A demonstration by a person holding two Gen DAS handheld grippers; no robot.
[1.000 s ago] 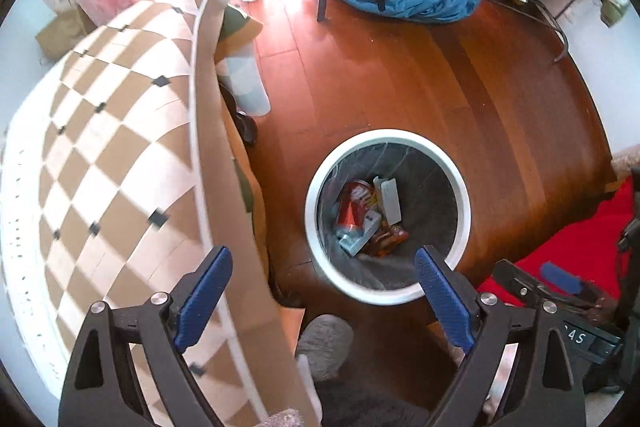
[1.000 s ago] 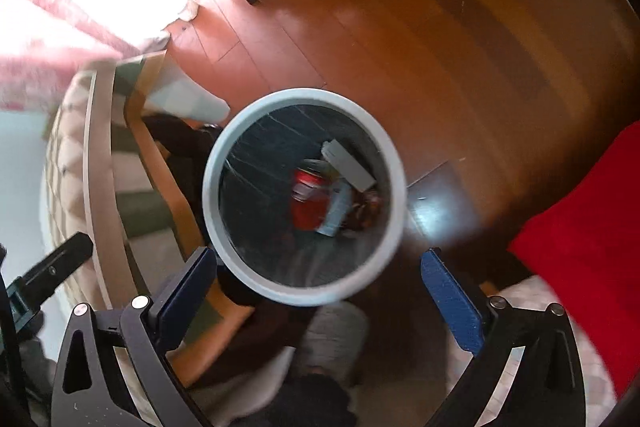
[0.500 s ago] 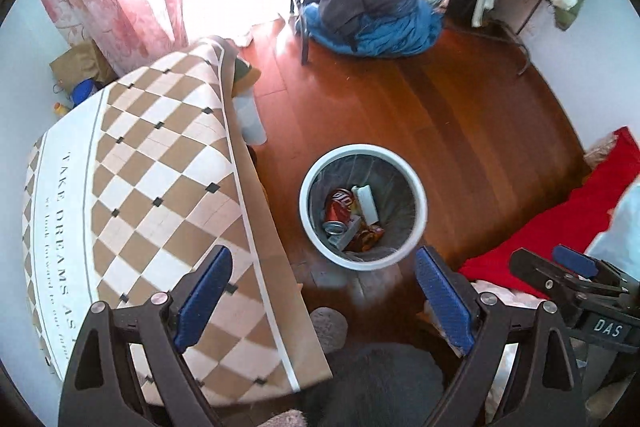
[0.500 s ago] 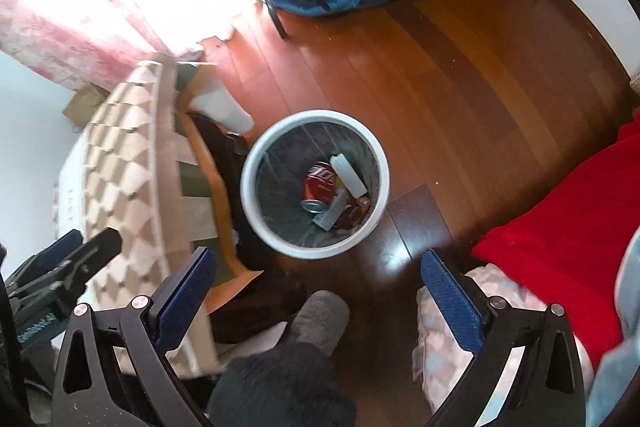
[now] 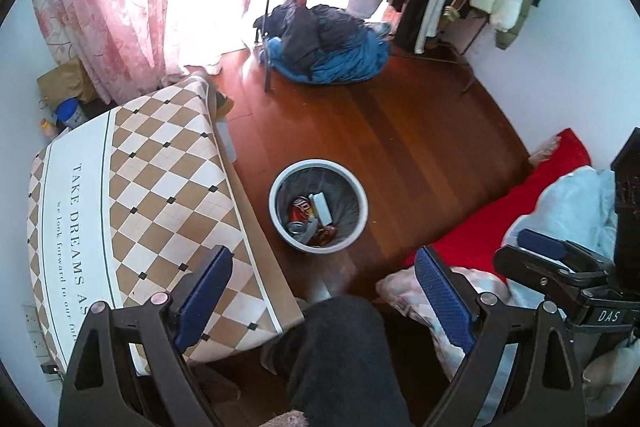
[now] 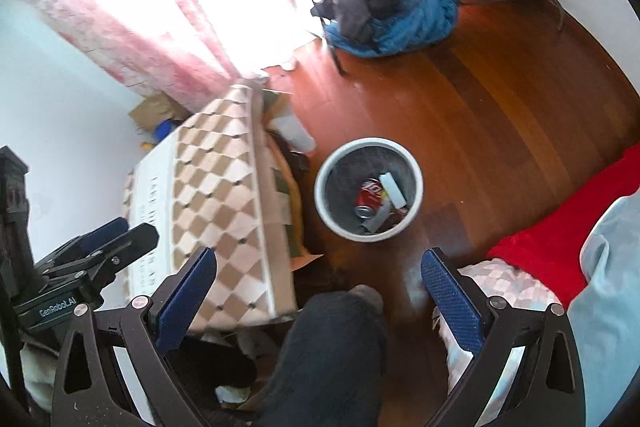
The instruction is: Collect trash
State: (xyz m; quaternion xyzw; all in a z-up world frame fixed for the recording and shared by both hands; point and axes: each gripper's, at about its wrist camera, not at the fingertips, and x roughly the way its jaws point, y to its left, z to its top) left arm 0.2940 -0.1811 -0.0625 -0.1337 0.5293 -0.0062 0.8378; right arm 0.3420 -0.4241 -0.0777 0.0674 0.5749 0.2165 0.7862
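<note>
A white round trash bin (image 5: 318, 167) stands on the wooden floor; it also shows in the right wrist view (image 6: 328, 203). Inside lie a red soda can (image 5: 300, 209) (image 6: 370, 195), a white box (image 5: 322, 207) (image 6: 394, 191) and other scraps. My left gripper (image 5: 324, 295) is open and empty, held high above and nearer than the bin. My right gripper (image 6: 320, 291) is open and empty, also high above the bin. Each gripper shows at the edge of the other's view: the right one (image 5: 560, 267), the left one (image 6: 96, 243).
A table with a checkered cloth (image 5: 132, 199) stands left of the bin. A pile of blue and dark clothes (image 5: 324, 47) lies by the window. A red blanket (image 5: 500, 211) and bedding are at the right. The person's dark-trousered leg (image 5: 344, 359) is below the grippers.
Both grippers have risen and pulled back from just above the bin; the bin looks much smaller and more of the room shows. Both stayed open and empty.
</note>
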